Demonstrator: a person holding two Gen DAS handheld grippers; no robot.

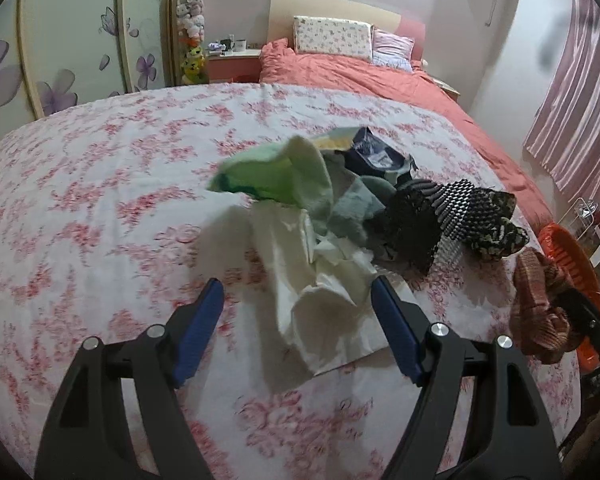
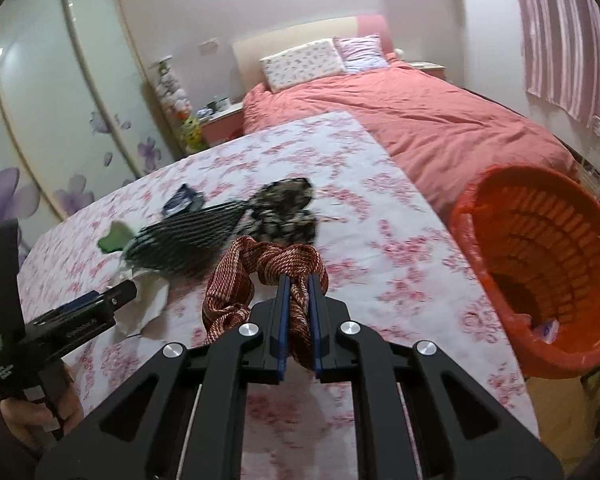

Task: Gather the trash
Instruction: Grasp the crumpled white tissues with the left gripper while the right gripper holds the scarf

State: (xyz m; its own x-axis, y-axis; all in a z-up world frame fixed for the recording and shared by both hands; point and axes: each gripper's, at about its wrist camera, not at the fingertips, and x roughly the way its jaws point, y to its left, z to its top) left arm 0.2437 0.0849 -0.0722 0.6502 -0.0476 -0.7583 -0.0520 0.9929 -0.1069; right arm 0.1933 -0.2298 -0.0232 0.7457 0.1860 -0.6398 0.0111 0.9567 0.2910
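Crumpled white tissue paper (image 1: 320, 296) lies on the floral bedspread (image 1: 100, 208), between and just beyond the blue pads of my left gripper (image 1: 298, 296), which is open and not pressing on it. Behind the paper sit a green packet (image 1: 268, 176) and a dark blue packet (image 1: 376, 152). My right gripper (image 2: 299, 284) is shut on a red-and-white woven cloth (image 2: 228, 284), lifted above the bedspread (image 2: 400, 248) beside the orange basket (image 2: 540, 264). The same cloth (image 1: 540, 304) shows at the right edge of the left wrist view.
A black mesh garment (image 1: 440, 208) and a dark patterned cloth (image 1: 496, 224) lie right of the trash pile. The orange basket (image 1: 568, 256) stands off the bed's right edge, a small item in its bottom. A pink duvet (image 2: 420, 120), pillows, wardrobe and curtain lie beyond.
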